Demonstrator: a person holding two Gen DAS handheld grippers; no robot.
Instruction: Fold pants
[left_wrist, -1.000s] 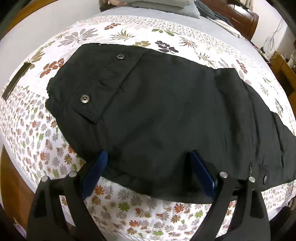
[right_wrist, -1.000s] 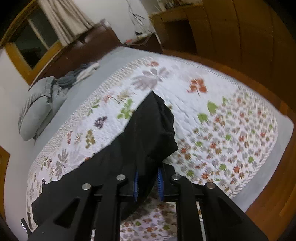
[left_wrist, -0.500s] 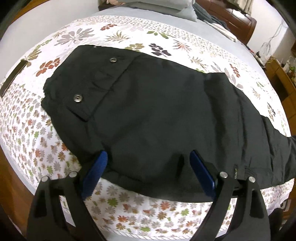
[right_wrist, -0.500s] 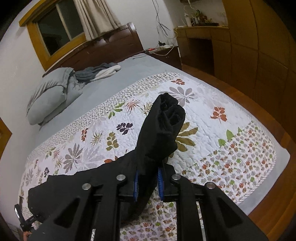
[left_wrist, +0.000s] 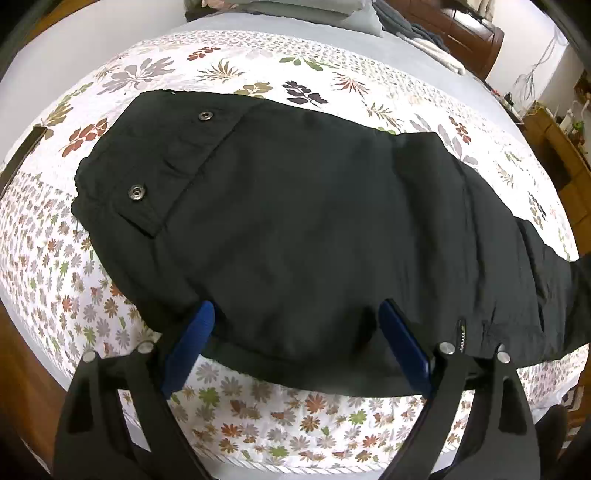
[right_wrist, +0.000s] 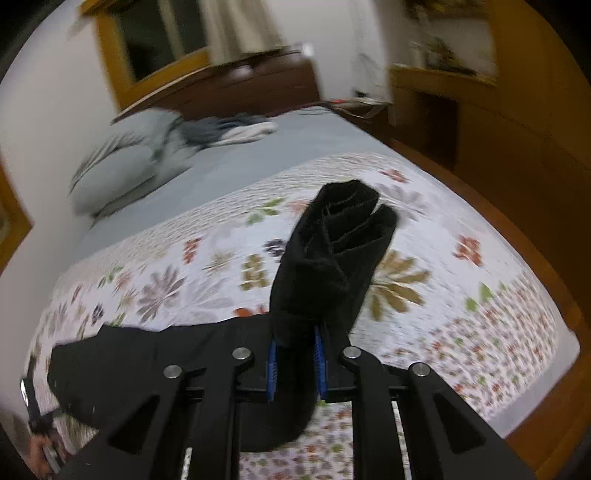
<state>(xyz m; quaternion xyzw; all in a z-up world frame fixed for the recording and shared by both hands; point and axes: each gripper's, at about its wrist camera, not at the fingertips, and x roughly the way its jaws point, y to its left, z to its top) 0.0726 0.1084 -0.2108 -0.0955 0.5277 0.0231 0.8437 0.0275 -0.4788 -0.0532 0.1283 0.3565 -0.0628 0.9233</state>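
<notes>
Right tongs (right_wrist: 295, 363) clamped on raised black pants (left_wrist: 314, 229) legs; left tongs (left_wrist: 295, 332) spread wide over waist edge.

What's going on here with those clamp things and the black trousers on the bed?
A person is folding black pants on a floral bedspread with two handheld grippers. The right gripper is clamped on the bunched leg ends, held up off the bed. The left gripper is open, its fingers straddling the near edge at the waist end.

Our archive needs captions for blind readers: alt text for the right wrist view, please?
The right hand-held gripper is shut on the bunched leg ends of black pants, lifting them above a floral quilt. Pillows lie blurred beyond.
</notes>
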